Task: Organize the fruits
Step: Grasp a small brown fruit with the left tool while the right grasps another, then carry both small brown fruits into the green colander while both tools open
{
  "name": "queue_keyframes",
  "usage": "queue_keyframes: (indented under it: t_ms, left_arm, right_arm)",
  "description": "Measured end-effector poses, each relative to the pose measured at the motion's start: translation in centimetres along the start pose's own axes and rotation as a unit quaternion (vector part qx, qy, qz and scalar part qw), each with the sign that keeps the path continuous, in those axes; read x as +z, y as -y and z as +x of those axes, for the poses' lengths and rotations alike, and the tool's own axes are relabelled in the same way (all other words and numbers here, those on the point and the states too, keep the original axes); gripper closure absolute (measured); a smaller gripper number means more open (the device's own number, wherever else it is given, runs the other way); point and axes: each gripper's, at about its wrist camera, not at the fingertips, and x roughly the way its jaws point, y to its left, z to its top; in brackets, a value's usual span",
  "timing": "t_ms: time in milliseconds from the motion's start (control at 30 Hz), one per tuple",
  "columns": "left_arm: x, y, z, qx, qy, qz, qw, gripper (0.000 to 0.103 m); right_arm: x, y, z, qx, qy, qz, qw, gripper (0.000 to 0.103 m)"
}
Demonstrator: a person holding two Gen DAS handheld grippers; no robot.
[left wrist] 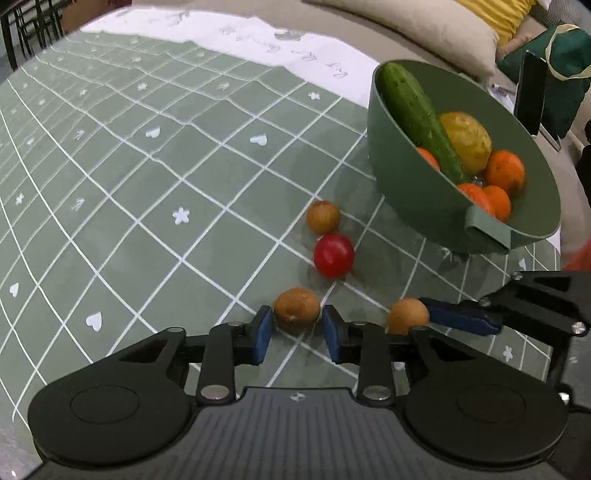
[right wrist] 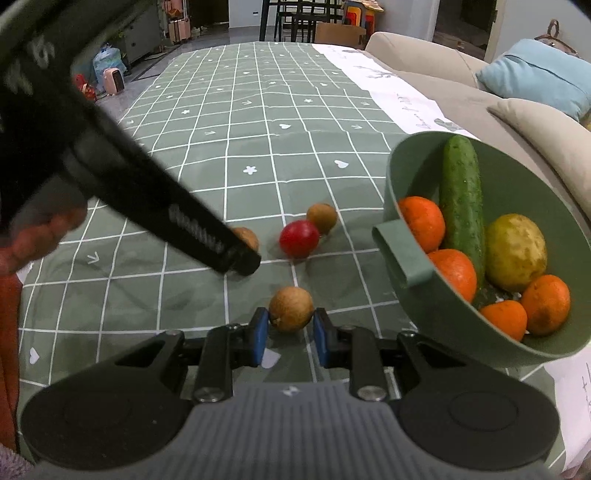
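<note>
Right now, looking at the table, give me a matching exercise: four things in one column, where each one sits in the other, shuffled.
Things:
1. long green cucumber
2. round red fruit
3. small brown fruit nearest the left tongs
4. small brown fruit nearest the right tongs

Places:
A. between the right tongs' blue pads
B. leaning inside the green plastic bowl
C. on the checked tablecloth, ungripped
D. between the left tongs' blue pads

Pairs: 1-B, 2-C, 3-D, 4-A

Green checked tablecloth over table. Beige sofa alongside, blue cushion, yellow cushion. Dark chairs at far end.
</note>
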Motion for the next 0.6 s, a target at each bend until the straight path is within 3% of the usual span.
queue_keyframes:
  t_ms: [167,333,600]
  left_arm:
    - [-0.2,-0.1,-0.8,-0.003,0.008,-0.020,0.9998,0.073]
    - [-0.4,0.3,-4.0,-0.010,0.035,-0.043,0.9984,0.074]
    - [1.6,3.9,-8.8,-0.037,0.077,-0.022,0.9961,0.074]
  right_arm:
    - [0.1,0.6,-1.1,0.006,0.005,0.014,1.000,0.081]
    - [0.6,1.0,-3.1,0.023,0.011,0.026,0.999,0.081]
    - [1.2,3.1,-8.2,0.024,0.052,0.047,0.997,0.081]
